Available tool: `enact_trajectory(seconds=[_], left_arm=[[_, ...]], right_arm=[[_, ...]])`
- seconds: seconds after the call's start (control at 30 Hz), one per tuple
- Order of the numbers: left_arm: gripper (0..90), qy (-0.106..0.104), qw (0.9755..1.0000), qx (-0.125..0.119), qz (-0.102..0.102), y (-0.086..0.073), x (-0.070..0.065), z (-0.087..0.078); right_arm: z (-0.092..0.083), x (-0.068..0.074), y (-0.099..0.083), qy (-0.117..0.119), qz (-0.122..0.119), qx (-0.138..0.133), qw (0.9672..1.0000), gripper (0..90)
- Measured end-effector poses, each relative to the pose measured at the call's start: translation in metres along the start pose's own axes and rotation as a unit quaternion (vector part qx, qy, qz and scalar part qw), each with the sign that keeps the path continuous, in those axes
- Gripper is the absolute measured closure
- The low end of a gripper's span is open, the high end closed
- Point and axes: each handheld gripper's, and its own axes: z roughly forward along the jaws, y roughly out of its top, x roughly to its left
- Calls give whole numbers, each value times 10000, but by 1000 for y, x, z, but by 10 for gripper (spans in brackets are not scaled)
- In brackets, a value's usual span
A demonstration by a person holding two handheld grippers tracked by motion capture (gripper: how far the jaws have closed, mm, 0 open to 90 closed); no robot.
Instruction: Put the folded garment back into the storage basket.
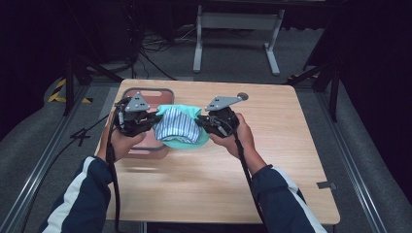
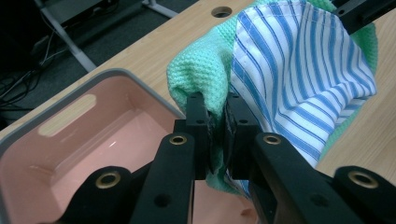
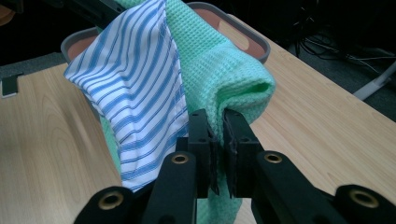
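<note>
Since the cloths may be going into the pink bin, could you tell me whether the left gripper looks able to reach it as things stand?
Probably yes. The left gripper, shut on the cloths, hangs right by the pink bin, whose open top has nothing over it. The right gripper also clamps the cloths, so both would likely have to move together.

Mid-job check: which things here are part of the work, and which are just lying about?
In use:
left gripper and right gripper, both pinching the cloths
green cloth
striped cloth
pink bin

Lying about:
table hole
metal stand
floor cables
</note>
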Motion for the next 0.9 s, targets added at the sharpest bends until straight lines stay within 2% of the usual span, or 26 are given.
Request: enact_trajectory(seconds=[0.3,0.5,0.67,0.73,0.9], left_arm=[[823,282,9995,94,-113,-13,21,-24],[823,521,9982,130,-278,-28,36,-39],[823,621,9971,160,-397,-38,47,-45],[823,633,9969,168,-445,-42,50,-46],[823,731,9959,256,-462,-49,57,-45]], right_arm=[[24,14,26,157,-110,-32,9998,827],[49,30,43,337,-205,-41,9992,827],[70,39,53,420,-268,13,9988,826],[74,40,54,418,-277,30,9987,827],[90,45,58,446,-297,110,9985,827]])
